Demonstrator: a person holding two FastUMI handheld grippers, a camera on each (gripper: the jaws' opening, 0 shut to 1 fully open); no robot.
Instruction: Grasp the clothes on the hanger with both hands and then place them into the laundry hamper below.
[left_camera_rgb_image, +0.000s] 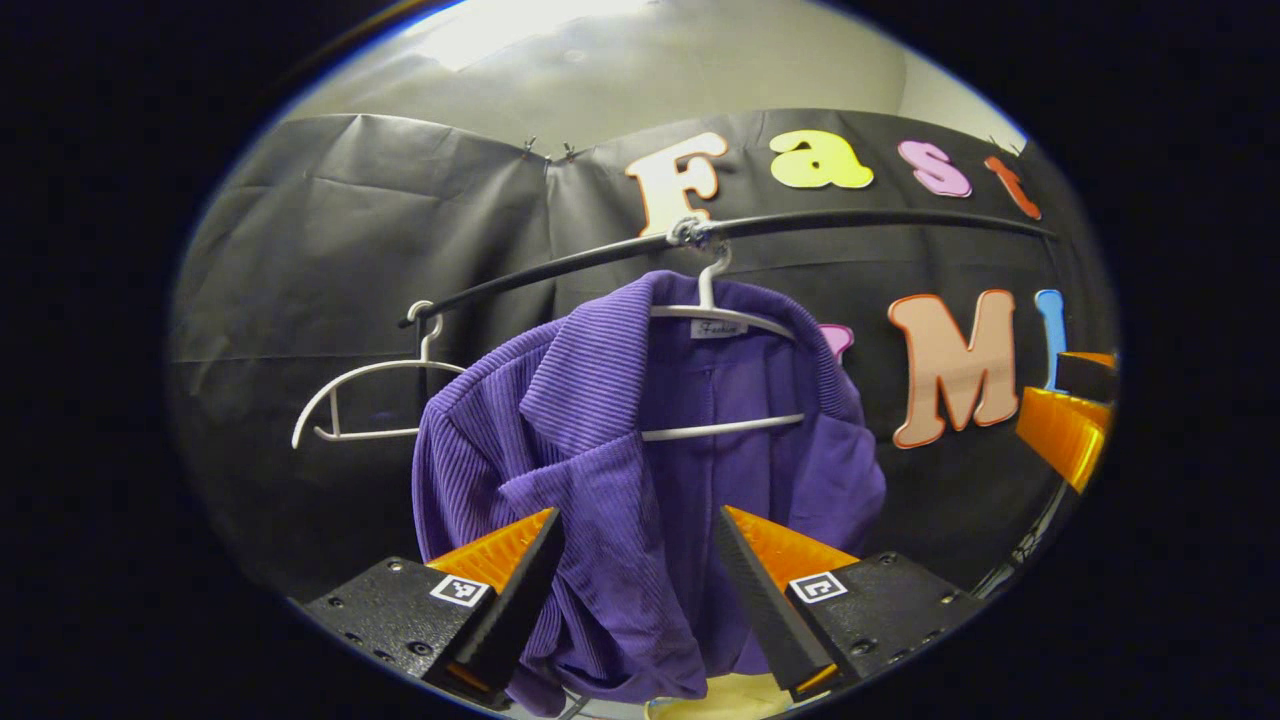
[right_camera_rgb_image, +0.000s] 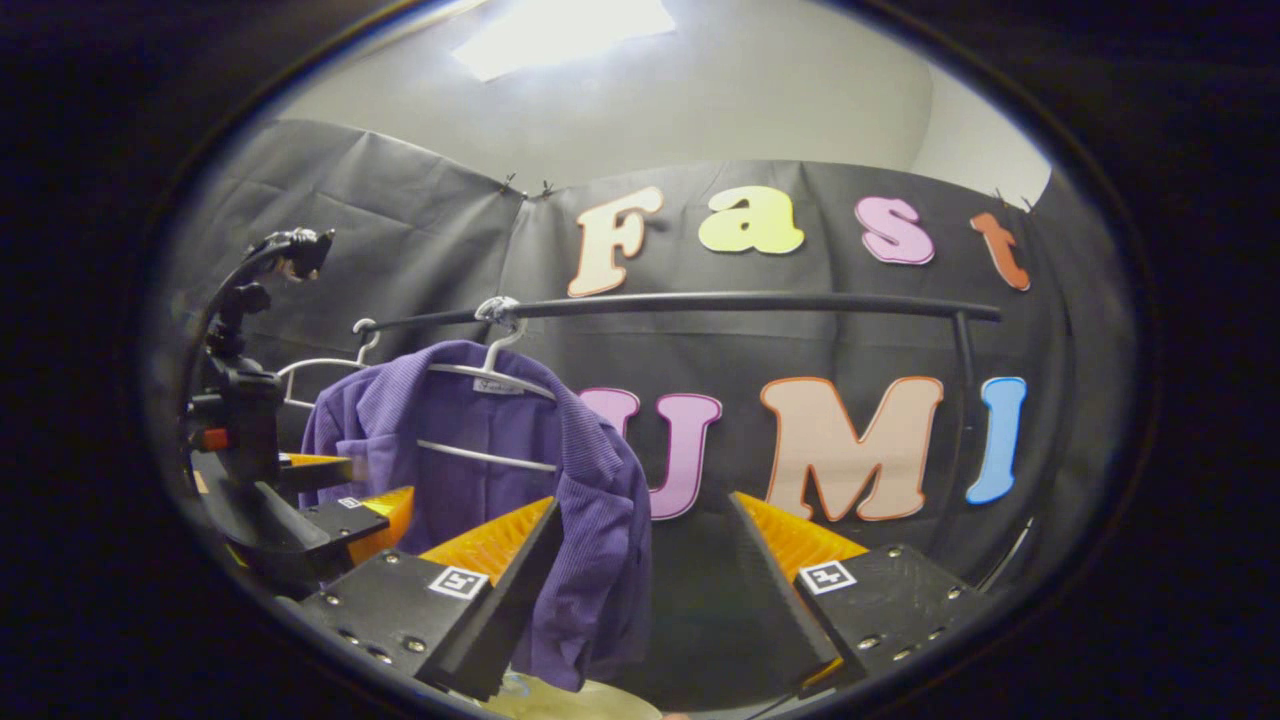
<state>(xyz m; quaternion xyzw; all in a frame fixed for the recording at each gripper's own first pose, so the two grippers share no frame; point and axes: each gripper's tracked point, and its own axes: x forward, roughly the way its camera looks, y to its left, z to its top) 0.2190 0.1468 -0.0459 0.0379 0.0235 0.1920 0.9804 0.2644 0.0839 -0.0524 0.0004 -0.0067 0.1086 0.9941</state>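
Note:
A purple ribbed jacket (left_camera_rgb_image: 600, 450) hangs on a white hanger (left_camera_rgb_image: 715, 320) from a black rail (left_camera_rgb_image: 860, 218). My left gripper (left_camera_rgb_image: 638, 535) stands open just in front of the jacket's front panel, a finger on either side of it, and I cannot tell whether they touch the cloth. In the right gripper view the jacket (right_camera_rgb_image: 480, 450) hangs to the left. My right gripper (right_camera_rgb_image: 645, 515) is open, its left finger beside the jacket's right sleeve, the gap holding nothing. A pale cream edge (left_camera_rgb_image: 720, 695) shows under the hem.
An empty white hanger (left_camera_rgb_image: 365, 400) hangs at the rail's left end. The right gripper (left_camera_rgb_image: 1070, 420) shows at the far right edge of the left gripper view. The left gripper (right_camera_rgb_image: 340, 500) and its handle sit left of the jacket. A rail post (right_camera_rgb_image: 962, 400) stands at the right.

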